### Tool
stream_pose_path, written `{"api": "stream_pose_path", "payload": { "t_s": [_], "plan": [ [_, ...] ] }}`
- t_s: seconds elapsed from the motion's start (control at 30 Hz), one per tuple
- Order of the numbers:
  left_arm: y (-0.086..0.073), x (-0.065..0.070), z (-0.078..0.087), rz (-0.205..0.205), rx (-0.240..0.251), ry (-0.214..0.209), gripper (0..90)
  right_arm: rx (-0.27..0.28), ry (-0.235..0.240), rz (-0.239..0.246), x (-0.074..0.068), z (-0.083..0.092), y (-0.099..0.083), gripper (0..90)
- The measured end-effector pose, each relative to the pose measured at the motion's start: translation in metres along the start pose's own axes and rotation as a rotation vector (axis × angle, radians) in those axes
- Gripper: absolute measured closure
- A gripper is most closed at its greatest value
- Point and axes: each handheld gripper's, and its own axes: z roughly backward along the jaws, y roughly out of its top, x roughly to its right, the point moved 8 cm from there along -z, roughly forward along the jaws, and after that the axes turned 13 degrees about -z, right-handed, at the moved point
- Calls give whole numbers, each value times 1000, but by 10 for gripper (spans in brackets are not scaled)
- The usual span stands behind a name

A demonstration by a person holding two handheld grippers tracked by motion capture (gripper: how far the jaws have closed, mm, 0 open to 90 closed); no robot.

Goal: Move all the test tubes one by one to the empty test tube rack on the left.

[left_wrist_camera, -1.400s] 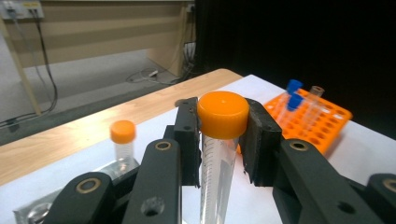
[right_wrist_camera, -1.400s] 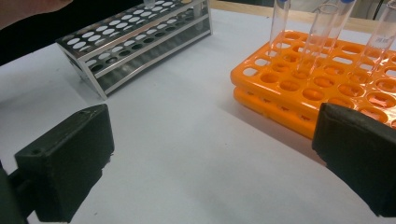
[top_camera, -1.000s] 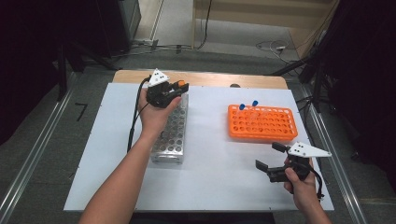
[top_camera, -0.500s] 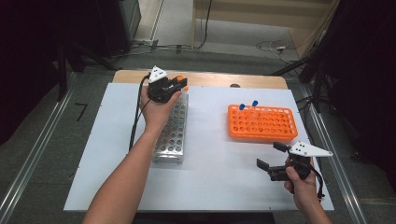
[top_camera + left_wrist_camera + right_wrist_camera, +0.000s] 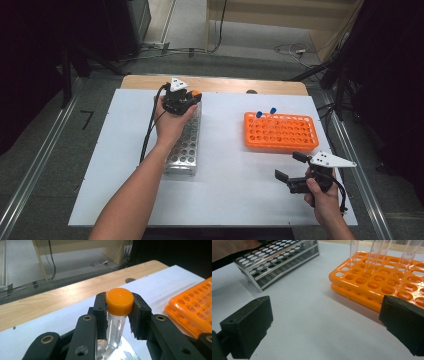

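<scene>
At the left of the white table (image 5: pixel 115 165), a person's left hand (image 5: pixel 170 125) holds the left gripper (image 5: pixel 181 100) over the far end of a metal tube rack (image 5: pixel 184 145). Seen from the left gripper view, its 2 black jaws are clamped on a clear tube with an orange cap (image 5: pixel 119 301), the pads pressing just under and against the cap; the tube hangs upright, its tip just above the shiny rack (image 5: pixel 112 355) below, and whether it touches the rack cannot be told. A black cable (image 5: pixel 149 130) trails from this gripper back along the forearm. Behind it runs the wooden edge of the table (image 5: pixel 50 300).

Right of centre stands an orange tube rack (image 5: pixel 280 131), well apart from the metal one, with 2 blue-capped tubes (image 5: pixel 266 112) upright in its far row; in the right gripper view the clear bodies of these tubes (image 5: pixel 377 252) rise from its holes.

At the near right, the person's right hand (image 5: pixel 322 197) holds the right gripper (image 5: pixel 292 170) just in front of the orange rack (image 5: pixel 387 277). Its jaws stand wide apart with nothing between them, only bare table beneath, and a grey three-cornered plate (image 5: pixel 332 159) sits on top
</scene>
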Motion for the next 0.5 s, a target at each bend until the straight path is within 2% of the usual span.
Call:
{"api": "stream_pose_path", "payload": {
  "t_s": [0.17, 0.33, 0.43, 0.5],
  "plan": [
    [-2, 1, -1, 18, -12, -11, 671, 1, 2, 4, 0, -1, 0, 0],
    [-2, 1, 1, 48, -12, -29, 504, 0, 2, 5, 0, -2, 0, 0],
    [-1, 2, 5, 71, 3, -39, 362, -1, 2, 0, 0, -2, 0, 0],
    [-1, 5, 7, 95, 14, -71, 272, -1, 4, -1, 0, -2, 0, 0]
  ]
}}
